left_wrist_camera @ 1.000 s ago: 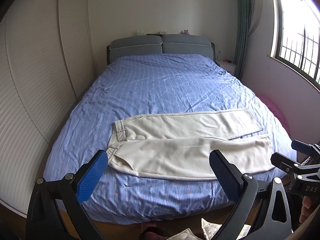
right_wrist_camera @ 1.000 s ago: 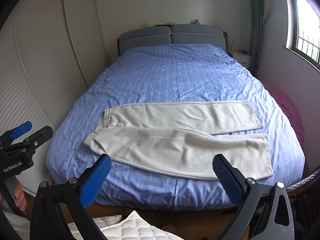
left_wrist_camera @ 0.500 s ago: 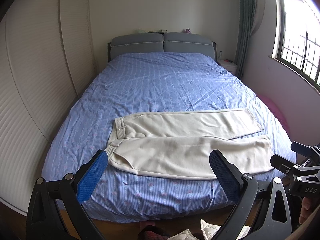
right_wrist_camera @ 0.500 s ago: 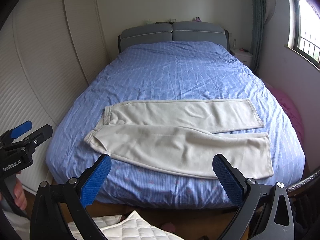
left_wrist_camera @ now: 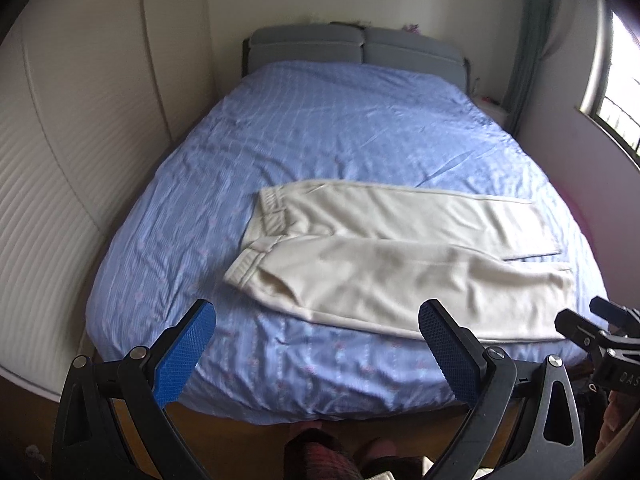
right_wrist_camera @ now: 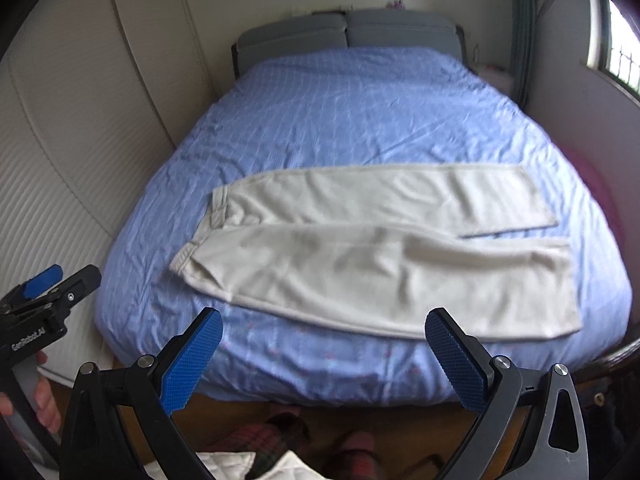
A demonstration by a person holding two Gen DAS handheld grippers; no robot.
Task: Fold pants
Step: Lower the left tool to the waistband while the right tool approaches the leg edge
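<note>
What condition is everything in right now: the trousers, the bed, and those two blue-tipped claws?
Pants: unfolded, lying flat across the bed, legs spread side by side, waistband to the left.
Bed cover: spread out, lightly wrinkled.
Left claw: open, empty, held short of the bed.
Right claw: open, empty, held short of the bed.
Curtain: drawn aside beside the window.
</note>
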